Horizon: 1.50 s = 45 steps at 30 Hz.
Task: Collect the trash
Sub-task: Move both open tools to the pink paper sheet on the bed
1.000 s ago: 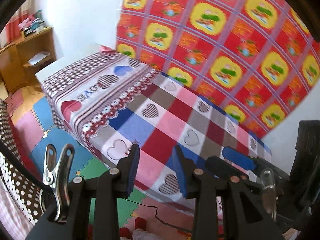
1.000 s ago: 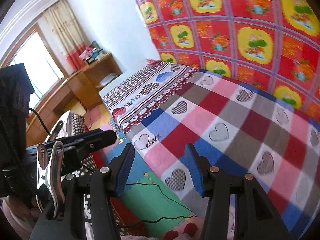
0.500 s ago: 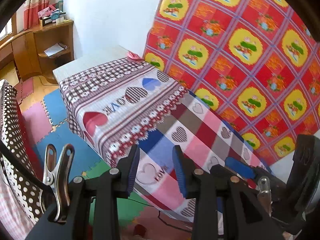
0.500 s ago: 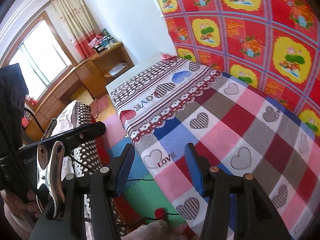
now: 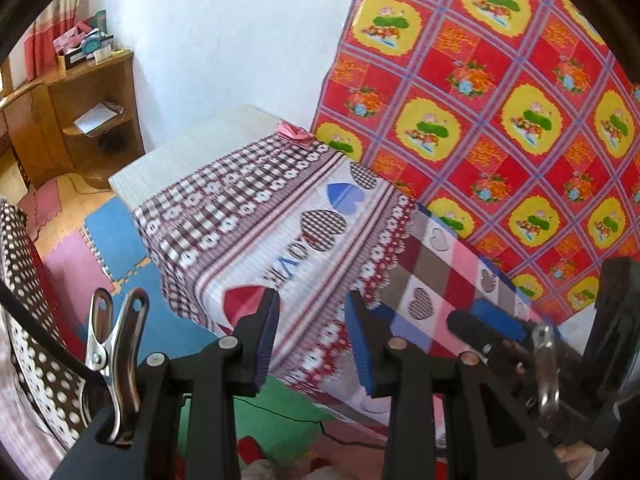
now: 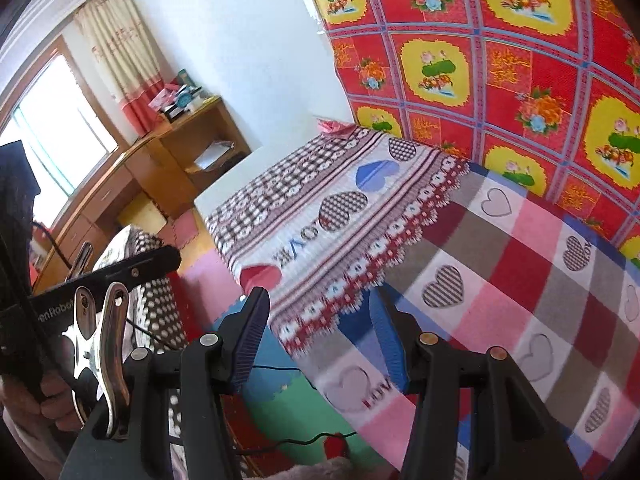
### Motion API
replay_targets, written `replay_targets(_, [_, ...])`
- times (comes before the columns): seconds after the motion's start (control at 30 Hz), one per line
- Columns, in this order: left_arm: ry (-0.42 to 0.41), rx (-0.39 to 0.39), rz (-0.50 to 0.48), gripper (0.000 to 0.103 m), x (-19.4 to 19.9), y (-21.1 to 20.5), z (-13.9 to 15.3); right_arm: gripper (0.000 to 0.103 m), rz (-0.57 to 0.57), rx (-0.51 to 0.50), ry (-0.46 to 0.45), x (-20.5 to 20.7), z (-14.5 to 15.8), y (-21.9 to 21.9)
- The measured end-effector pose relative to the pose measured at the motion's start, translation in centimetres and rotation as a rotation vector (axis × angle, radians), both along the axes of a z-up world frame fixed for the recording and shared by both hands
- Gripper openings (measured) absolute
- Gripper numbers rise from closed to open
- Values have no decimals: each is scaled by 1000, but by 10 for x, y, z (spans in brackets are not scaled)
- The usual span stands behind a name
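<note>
A bed (image 5: 304, 216) fills most of both views, covered by two flat printed cloths: a striped and gingham one with hearts, a scalloped flower border and the word "LOVE" (image 6: 296, 254), and to its right a checked sheet (image 6: 532, 280) of red, pink, grey and blue squares with outlined hearts, one reading "LOVE" near the front edge. Behind the bed hangs a glossy red cloth (image 5: 500, 92) gridded in purple, with yellow floral medallions. The floor (image 5: 116, 232) is soft interlocking foam tiles in blue, pink and green, with toothed edges. At far left stands a wooden desk with open shelves (image 6: 188, 148) holding papers and boxes. A crumpled pink scrap (image 5: 296, 132), probably the trash, lies at the bed's far end against the wall, well apart from both grippers. The left gripper (image 5: 312, 340) and right gripper (image 6: 320, 336) have black frames and ribbed blue pads; both are spread with nothing between the pads. The left gripper's body shows partial white lettering, "nRobot" (image 6: 54, 312).
</note>
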<state>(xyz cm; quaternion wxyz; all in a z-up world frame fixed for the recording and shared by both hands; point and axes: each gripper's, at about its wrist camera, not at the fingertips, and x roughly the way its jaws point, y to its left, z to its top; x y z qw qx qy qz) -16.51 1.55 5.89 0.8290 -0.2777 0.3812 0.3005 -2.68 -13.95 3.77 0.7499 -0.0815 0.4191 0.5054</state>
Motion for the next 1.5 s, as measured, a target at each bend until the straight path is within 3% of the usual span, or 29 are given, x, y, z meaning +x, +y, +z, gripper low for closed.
replay_targets(0.33, [20,22,-22,35,17,62,3,54,-69,36,0,15,4,53])
replay_targets(0.73, [48,79,-99,35,92,130,-2,54,-135,101,25,79,-8,94])
replay_targets(1.07, [76,55,-151,35,149,186,-9,54,-171,117,110,119,-18,132])
replay_targets(1.23, [83,75,-199,34,175,218,-16,54,-198,115,135,129,-21,151])
replay_targets(1.5, [89,28,-335,33,219,274,-43,54,-314,122,182,143,-35,196])
